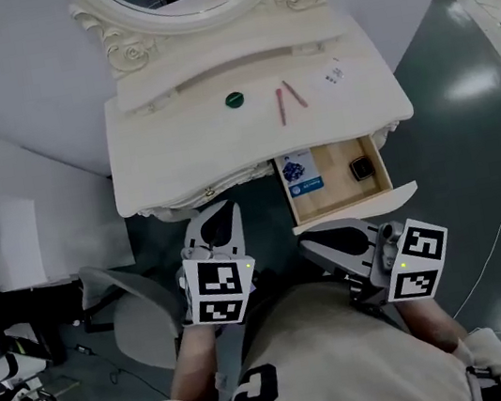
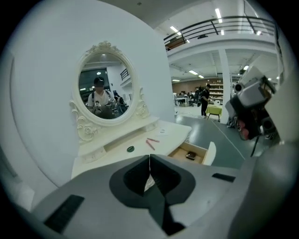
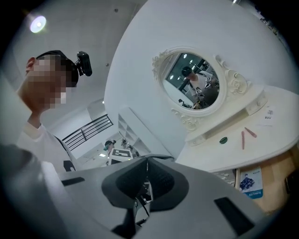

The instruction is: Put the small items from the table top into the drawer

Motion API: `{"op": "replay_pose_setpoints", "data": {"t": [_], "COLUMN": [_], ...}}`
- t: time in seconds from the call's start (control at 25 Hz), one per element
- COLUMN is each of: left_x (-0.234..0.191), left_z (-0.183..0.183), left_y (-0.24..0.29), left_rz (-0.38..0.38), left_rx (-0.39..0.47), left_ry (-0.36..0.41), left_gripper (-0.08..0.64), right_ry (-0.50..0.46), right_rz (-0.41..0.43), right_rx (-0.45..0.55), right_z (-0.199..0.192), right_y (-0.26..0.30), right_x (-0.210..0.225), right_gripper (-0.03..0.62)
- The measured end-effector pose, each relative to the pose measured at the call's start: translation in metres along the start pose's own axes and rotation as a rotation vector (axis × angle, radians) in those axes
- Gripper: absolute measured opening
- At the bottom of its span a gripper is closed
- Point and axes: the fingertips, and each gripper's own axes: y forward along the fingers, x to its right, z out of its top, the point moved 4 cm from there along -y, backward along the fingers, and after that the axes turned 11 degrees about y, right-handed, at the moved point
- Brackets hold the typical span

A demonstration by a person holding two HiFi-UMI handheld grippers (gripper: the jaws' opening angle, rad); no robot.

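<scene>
Hovering with jaws pressed together and nothing between them, the left gripper (image 1: 217, 212) and the right gripper (image 1: 324, 241) sit close to the person's chest, short of the dressing table (image 1: 177, 159) and well apart from every item. The drawer (image 1: 332, 164) stands open under the table's right side, with a blue-and-white packet (image 1: 300, 172) and a small dark item (image 1: 360, 168) lying in it. On the table top are a green round piece (image 1: 234, 100), two pink sticks (image 1: 280, 106) near each other and a small white printed piece (image 1: 333, 73). Looks partway done - four items left, none gripped yet.
</scene>
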Motion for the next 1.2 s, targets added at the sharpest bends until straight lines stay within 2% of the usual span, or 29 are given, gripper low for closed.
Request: {"op": "replay_pose_setpoints", "data": {"t": [0.08,0.16,0.36,0.56,0.64,0.76,1.04,1.12,1.2], "left_x": [0.008,0.018,0.03,0.033,0.035,0.032,-0.012,-0.024,-0.034], "left_z": [-0.001,-0.002,0.01,0.01,0.014,0.025,0.018,0.014,0.012], "left_y": [0.017,0.031,0.047,0.066,0.075,0.085,0.115,0.126,0.14], "left_rz": [0.032,0.03,0.042,0.016,-0.03,-0.064,-0.039,-0.088,-0.159], "left_rx": [-0.043,-0.08,-0.116,-0.17,-0.192,-0.163,-0.165,-0.166,-0.156], "left_ry": [0.042,0.049,0.073,0.114,0.113,0.107,0.18,0.165,0.123], "left_gripper": [0.054,0.054,0.054,0.054,0.054,0.054,0.054,0.056,0.115], "right_ry": [0.006,0.011,0.027,0.015,0.025,0.026,0.03,0.036,0.047], "right_rz": [0.021,0.041,0.094,0.112,0.104,0.09,0.007,-0.026,-0.073], "right_rx": [-0.011,-0.012,0.0,-0.002,0.003,0.018,0.052,0.052,0.046], "right_z": [0.003,0.006,0.015,0.014,0.013,0.012,0.017,0.019,0.021], "right_y": [-0.009,-0.019,-0.041,-0.049,-0.05,-0.048,-0.028,-0.017,-0.007], "right_x": [0.006,0.01,0.015,0.016,0.02,0.025,0.033,0.036,0.04], "right_gripper": [0.029,0.029,0.029,0.029,0.029,0.029,0.029,0.029,0.029]}}
